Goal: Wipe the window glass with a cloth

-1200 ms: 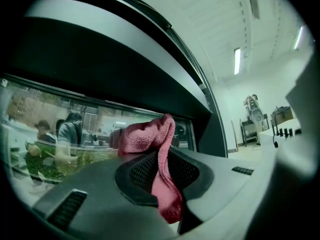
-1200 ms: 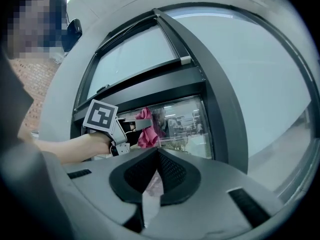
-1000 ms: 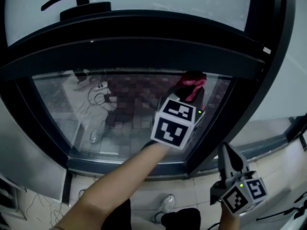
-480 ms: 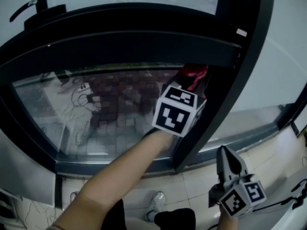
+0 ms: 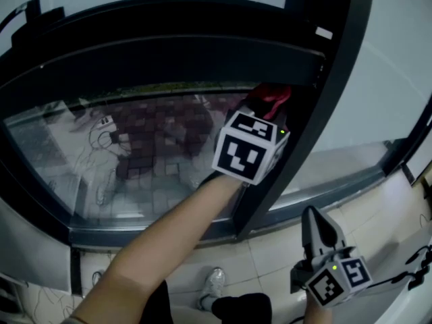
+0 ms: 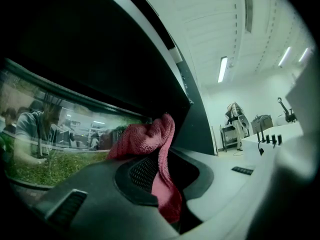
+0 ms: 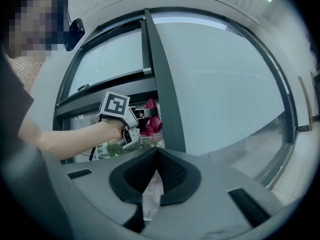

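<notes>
Head view: left tongs (image 5: 268, 113) clenched on the red cloth (image 5: 271, 98), which sits at the window glass (image 5: 135, 154) in its far right corner, beside the dark frame post (image 5: 304, 127). Wiping looks under way; next stroke probably sweeps left. Left forearm stretched forward. Right tongs (image 5: 316, 225) closed and empty, held low at right.

**Cloth pinched, glass at nine o'clock**

I, the left gripper (image 6: 167, 181), have my two jaws closed on the pink-red cloth (image 6: 145, 139). It bunches up above my fingertips towards twelve o'clock, and one fold hangs down between my pads to six. The window glass (image 6: 55, 134) lies at nine o'clock, with greenery low in it and faint reflections. The dark window frame (image 6: 100, 54) sweeps from ten o'clock to the centre, just behind the cloth (I cannot tell whether cloth meets glass). Ceiling lights (image 6: 222, 69) glow at one o'clock.
</notes>
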Demonstrator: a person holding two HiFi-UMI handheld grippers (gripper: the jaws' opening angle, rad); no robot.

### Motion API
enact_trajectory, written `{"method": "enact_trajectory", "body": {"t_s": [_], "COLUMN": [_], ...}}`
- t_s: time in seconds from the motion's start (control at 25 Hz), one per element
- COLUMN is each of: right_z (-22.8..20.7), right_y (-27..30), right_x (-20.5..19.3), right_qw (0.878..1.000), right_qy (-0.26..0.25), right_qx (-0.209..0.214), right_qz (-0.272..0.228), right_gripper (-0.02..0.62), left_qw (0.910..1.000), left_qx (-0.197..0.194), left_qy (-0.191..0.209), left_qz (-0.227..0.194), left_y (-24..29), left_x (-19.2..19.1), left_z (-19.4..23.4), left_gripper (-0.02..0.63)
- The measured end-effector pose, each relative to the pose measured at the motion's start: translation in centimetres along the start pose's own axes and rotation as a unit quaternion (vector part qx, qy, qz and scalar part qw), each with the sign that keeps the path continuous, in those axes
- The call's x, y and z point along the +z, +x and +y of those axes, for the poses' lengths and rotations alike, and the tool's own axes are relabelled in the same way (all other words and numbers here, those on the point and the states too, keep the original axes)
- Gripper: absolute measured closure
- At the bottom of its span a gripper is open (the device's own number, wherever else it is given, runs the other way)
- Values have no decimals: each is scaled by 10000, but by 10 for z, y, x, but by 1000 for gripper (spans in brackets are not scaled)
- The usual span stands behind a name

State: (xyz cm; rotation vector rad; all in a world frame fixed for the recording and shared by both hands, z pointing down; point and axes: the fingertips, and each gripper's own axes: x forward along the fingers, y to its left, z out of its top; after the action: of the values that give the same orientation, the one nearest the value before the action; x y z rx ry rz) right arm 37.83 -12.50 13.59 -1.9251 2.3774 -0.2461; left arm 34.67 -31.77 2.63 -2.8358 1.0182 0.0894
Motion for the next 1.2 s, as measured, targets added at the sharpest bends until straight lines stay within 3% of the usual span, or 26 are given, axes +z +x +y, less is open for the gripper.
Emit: {"method": "enact_trajectory", "body": {"t_s": [0.4,0.68,0.92,1.2], "right_z": [2,28,75,171], "right_y": [0,6,19,48], "right_x": [-1,7,12,8], "right_qw": [10000,9993,9972,9885], "right_qy": [-77,-330,-321,-348], "right_qx": [-40,151,672,1464], "right_qz": [48,38,-87,-165], "right_gripper": [588,588,588,588], "left_qw": [9998,9996,9998,9966], "left_qx": [-182,-239,134,808], "left_qy": [-44,-76,-108,18], "left_qz": [64,101,136,185], "left_y": [2,-31,-98,-204], "left_x": [-3,0,7,15], "left_z": [-8,-13,17,78], "left_gripper": [549,549,549,549]}}
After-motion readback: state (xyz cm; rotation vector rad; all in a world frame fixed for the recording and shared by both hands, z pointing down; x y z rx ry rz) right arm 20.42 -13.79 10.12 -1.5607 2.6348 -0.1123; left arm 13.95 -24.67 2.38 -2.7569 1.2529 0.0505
